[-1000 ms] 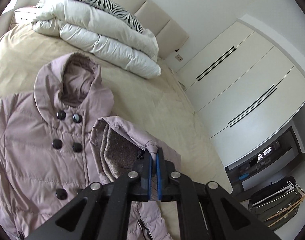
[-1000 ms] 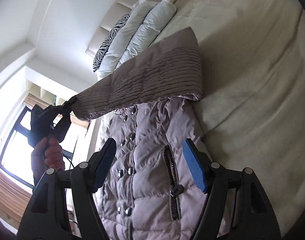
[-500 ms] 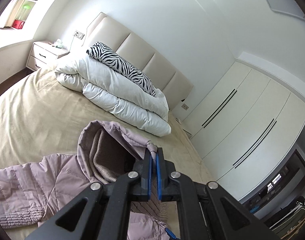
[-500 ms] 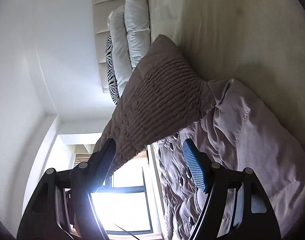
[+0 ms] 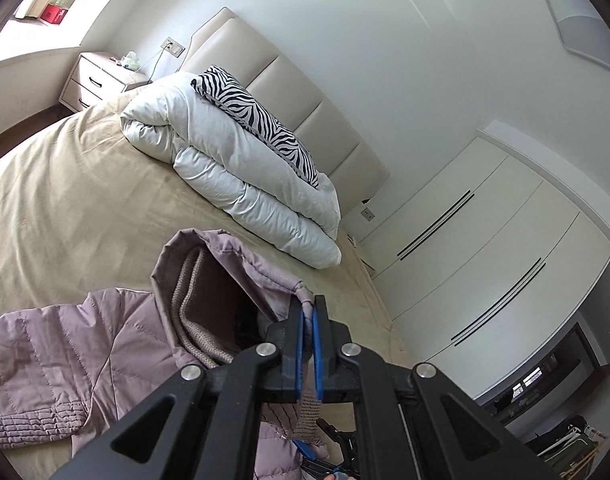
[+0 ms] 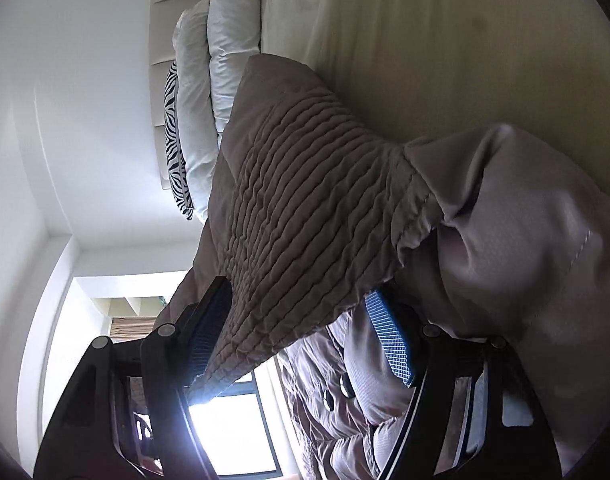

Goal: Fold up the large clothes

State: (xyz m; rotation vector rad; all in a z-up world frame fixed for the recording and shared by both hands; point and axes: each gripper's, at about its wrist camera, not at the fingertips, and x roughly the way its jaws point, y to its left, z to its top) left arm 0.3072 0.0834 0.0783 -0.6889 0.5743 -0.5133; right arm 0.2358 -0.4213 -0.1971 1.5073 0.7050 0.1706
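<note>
Item: mauve puffer coat [image 5: 65, 352], on bed [image 5: 65, 208], below duvet [image 5: 233, 168].
L gripper [image 5: 307, 322]: fingers pinched on sleeve cuff [image 5: 301, 294], lifted.
R gripper [image 6: 301, 332]: fingers wide apart, straddling sleeve [image 6: 305, 216], no grip; R nearer.

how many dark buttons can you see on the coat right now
2 round dark buttons on the pale mauve quilted coat, both low in the right wrist view: one above the other. The lifted sleeve probably hides more.

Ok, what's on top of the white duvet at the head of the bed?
A zebra-print pillow lies on the folded white duvet, against the headboard. The pillow's underside, and whatever is between duvet and headboard, are covered.
</note>
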